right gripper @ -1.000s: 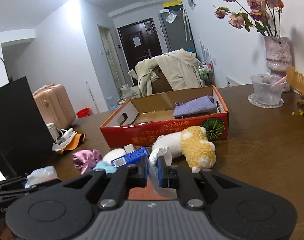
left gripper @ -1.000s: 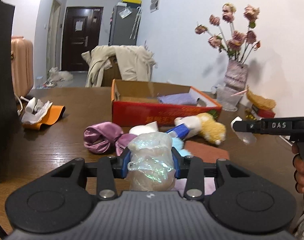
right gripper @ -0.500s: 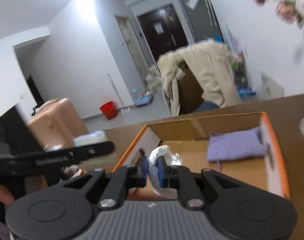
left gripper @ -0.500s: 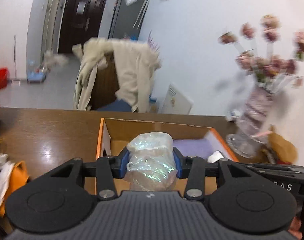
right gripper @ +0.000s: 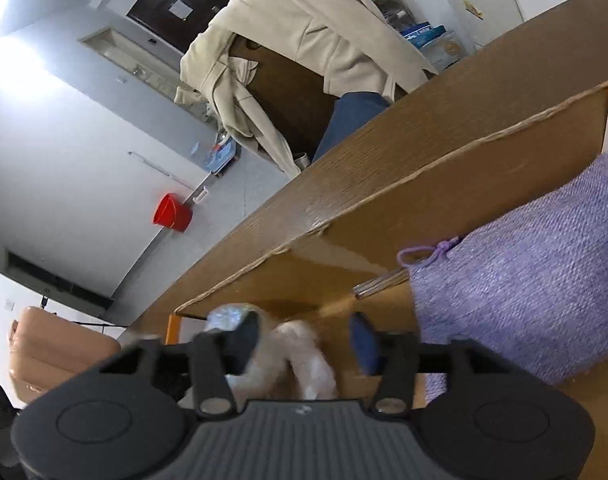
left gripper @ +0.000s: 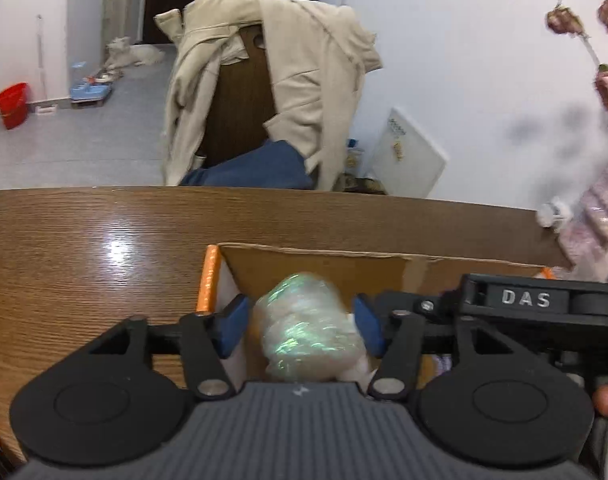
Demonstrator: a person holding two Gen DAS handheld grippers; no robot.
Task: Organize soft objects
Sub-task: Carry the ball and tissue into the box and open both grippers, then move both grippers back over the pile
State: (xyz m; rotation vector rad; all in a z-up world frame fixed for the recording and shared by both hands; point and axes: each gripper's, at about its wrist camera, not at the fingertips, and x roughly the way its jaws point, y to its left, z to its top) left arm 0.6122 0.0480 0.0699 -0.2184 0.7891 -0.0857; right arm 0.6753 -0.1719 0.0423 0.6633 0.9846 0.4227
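Note:
Between the opening jaws of my left gripper (left gripper: 299,330) sits an iridescent soft bundle (left gripper: 308,336), blurred, with a small gap to each blue pad. It hangs over the left end of the orange-rimmed cardboard box (left gripper: 209,276). My right gripper (right gripper: 306,336) is tilted over the same box (right gripper: 424,168) and its jaws are opening too. A white crumpled soft wad (right gripper: 299,360) lies between them, clear of the right pad. A purple knitted pouch (right gripper: 524,280) lies in the box to the right. The right gripper's body (left gripper: 524,300) shows at the left view's right edge.
The box stands on a brown wooden table (left gripper: 83,248). Behind the table is a chair draped with a beige coat (left gripper: 271,80). A vase of pink flowers (left gripper: 600,216) stands at the right. A red bucket (left gripper: 11,104) and a pink suitcase (right gripper: 55,356) are on the floor.
Both grippers moved from the pile on the table to above the box. Both sets of jaws widened, so the iridescent bundle and the white wad are no longer squeezed.

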